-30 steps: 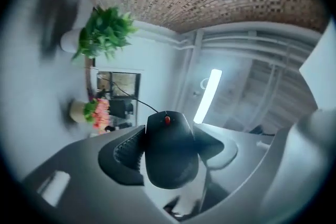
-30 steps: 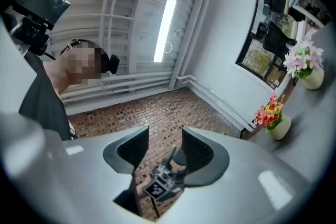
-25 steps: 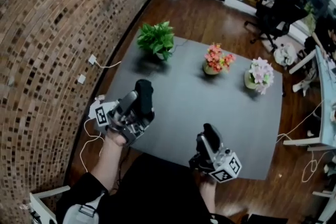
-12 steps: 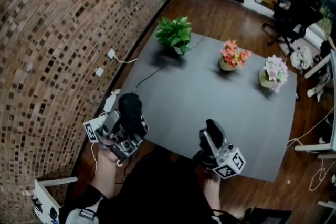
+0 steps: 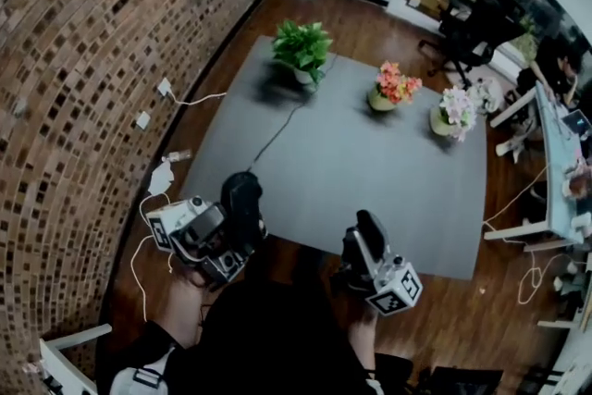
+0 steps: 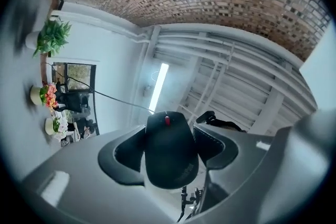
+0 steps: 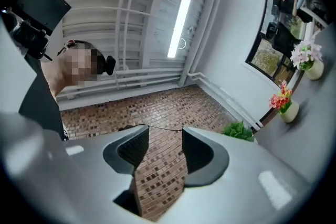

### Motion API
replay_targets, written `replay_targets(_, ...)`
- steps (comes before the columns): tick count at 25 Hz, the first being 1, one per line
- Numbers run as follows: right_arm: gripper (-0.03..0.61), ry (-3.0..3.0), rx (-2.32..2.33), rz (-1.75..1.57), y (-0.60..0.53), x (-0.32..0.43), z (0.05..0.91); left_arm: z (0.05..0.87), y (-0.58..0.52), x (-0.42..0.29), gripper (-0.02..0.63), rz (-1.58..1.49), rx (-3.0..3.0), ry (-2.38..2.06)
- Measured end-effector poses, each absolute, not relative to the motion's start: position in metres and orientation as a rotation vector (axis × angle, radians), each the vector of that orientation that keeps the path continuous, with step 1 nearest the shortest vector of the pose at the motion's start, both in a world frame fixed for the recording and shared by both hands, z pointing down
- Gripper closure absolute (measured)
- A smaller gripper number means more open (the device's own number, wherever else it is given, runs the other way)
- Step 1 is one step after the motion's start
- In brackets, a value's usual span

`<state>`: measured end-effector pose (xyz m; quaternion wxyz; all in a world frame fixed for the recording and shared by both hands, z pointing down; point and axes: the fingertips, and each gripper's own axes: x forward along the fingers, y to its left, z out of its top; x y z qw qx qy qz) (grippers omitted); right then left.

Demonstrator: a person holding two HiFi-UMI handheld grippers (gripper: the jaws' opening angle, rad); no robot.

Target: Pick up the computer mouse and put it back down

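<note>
Brick wall (image 5: 74, 60) fills the left of the head view. The grey worktop (image 5: 370, 171) takes the middle. Three pots sit along its upper edge: a green plant (image 5: 301, 46), orange-pink flowers (image 5: 393, 86) and pale flowers (image 5: 453, 111).

Your left claw (image 5: 242, 206) is at lower left, by the worktop's near left edge, pointing steeply upward. It grips the computer mouse (image 5: 244, 197). In the left gripper view both pads press on the mouse's (image 6: 169, 157) flanks, so the jaws stand fairly wide around its body. The red scroll wheel sits at the end away from the camera, so the mouse's long axis runs along the claw's own line. The cable (image 5: 277, 134) trails from it up the frame across the worktop toward the green plant.

Your right claw (image 5: 368, 234) is at lower centre, near the worktop's near edge. Its jaws stand narrowly apart and empty; the right gripper view shows only brick between the pads (image 7: 134, 152).

The mouse is lifted, so the pick-up looks done and the put-down remains. The bare worktop lies up and to the right of the left claw in the head view. You probably need to tip the claw down and bring the mouse's flat underside level over that grey area before you let go. Keep the cable slack.
</note>
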<state>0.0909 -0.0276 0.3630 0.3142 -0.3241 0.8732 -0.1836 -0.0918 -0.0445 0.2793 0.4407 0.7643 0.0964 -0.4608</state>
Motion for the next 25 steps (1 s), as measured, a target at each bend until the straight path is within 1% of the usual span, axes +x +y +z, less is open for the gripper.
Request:
replay_targets(5, 0.387, 2.343, -0.932, -0.511, 0.027, 0.033, 0.370, 0.312, -0.013, -0.121, 0.330, -1.090, 1.854, 0.263)
replay_targets(9, 0.387, 2.346, -0.994, -0.517, 0.055, 0.019, 0.374, 0.323, 0.006, -0.123, 0.330, -1.031, 1.846, 0.274)
replay_targets(13, 0.387, 2.364, -0.977, -0.473, 0.067, 0.012, 0.359, 0.323, 0.019, -0.118, 0.330, -0.990, 1.885, 0.268)
replay_targets(18, 0.387, 2.344, -0.967, -0.425, 0.079, 0.037, 0.348, 0.326, 0.014, -0.094, 0.330, -0.958, 1.906, 0.225)
replay_targets(21, 0.387, 2.313, -0.995, -0.402, 0.086, 0.070, 0.349, 0.326, 0.010, -0.069, 0.330, -0.927, 1.937, 0.202)
replay_targets(22, 0.401, 2.303, -1.000, -0.393, 0.088, 0.082, 0.349, 0.328, 0.007, -0.060, 0.330, -0.909, 1.954, 0.191)
replay_targets(25, 0.402, 2.267, -1.011, -0.387, 0.094, 0.118, 0.352, 0.344, -0.013, -0.027, 0.330, -0.851, 1.961, 0.137)
